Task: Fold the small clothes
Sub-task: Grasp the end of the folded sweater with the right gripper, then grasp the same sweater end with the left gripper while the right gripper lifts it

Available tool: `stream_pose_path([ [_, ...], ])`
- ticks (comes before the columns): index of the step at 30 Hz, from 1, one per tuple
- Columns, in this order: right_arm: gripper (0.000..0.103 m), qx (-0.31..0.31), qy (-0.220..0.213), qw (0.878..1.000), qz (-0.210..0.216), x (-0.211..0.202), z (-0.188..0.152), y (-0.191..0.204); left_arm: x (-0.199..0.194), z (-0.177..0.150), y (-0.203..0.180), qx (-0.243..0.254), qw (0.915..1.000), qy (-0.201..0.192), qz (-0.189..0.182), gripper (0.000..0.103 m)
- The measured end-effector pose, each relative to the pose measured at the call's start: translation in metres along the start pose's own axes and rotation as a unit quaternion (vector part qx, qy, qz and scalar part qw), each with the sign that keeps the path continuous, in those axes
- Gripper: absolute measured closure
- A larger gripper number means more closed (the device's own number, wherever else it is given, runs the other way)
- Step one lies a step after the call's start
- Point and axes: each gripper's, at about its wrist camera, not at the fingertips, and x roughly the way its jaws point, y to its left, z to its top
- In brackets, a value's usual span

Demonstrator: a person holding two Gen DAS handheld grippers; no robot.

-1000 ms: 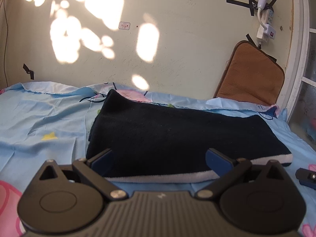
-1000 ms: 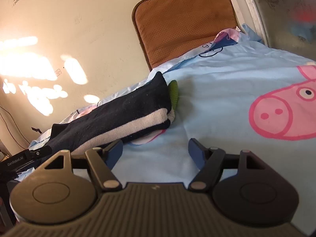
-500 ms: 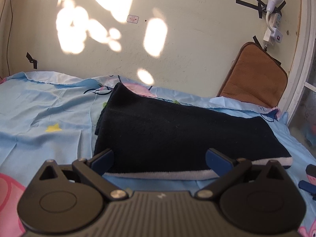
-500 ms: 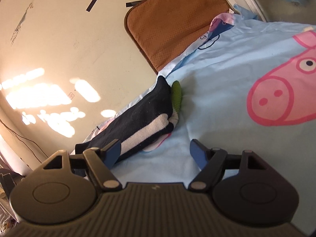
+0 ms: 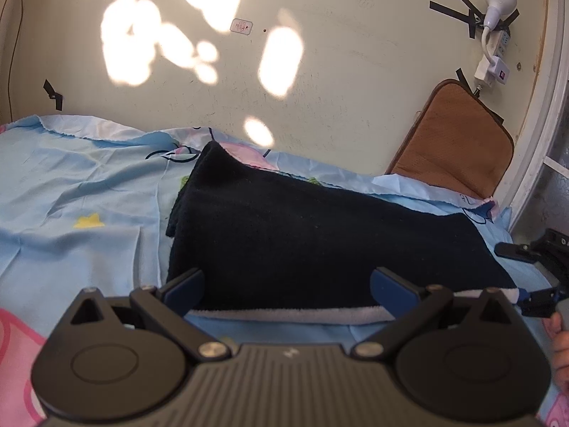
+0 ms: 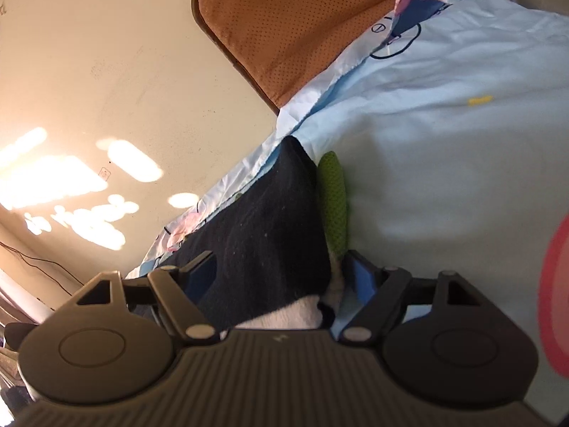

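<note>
Both grippers apart: left gripper [image 5: 286, 286] idle at 6 o'clock hem of black garment [image 5: 320, 235]; right gripper [image 6: 281, 275] straddling 3 o'clock corner, ready to fold.

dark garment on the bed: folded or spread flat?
Folded. The black garment lies as a compact rectangle, and the right wrist view shows stacked layers, black over its white band, at the near end.
</note>
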Motion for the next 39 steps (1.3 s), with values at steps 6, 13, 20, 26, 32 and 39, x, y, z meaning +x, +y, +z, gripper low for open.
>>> stream_pose_path([
  [6, 0.024, -0.043, -0.020, 0.999, 0.009, 0.020, 0.000, 0.006, 0.002, 0.000, 0.001, -0.003, 1.0000, 0.005, -0.004, 0.000],
  [13, 0.066, -0.047, -0.025, 0.998, 0.044, 0.013, 0.001, 0.004, 0.004, 0.001, 0.000, -0.003, 0.9999, 0.012, -0.002, 0.000],
  [20, 0.058, 0.053, -0.022, 0.996, 0.065, 0.012, 0.007, -0.021, 0.002, 0.021, 0.001, -0.052, 0.9957, 0.019, -0.074, 0.000],
  [26, 0.057, 0.071, -0.023, 0.994, 0.077, 0.011, 0.008, -0.025, 0.027, 0.077, -0.059, 0.012, 0.9919, 0.064, -0.109, 0.000],
  [32, 0.078, -0.014, -0.036, 0.997, 0.074, 0.003, 0.005, -0.004, 0.075, 0.112, -0.167, 0.157, 0.9705, 0.145, -0.112, 0.000],
  [39, 0.079, -0.248, -0.097, 0.964, 0.016, -0.006, -0.029, 0.053, 0.126, 0.112, -0.251, 0.265, 0.9392, 0.201, -0.086, 0.000],
])
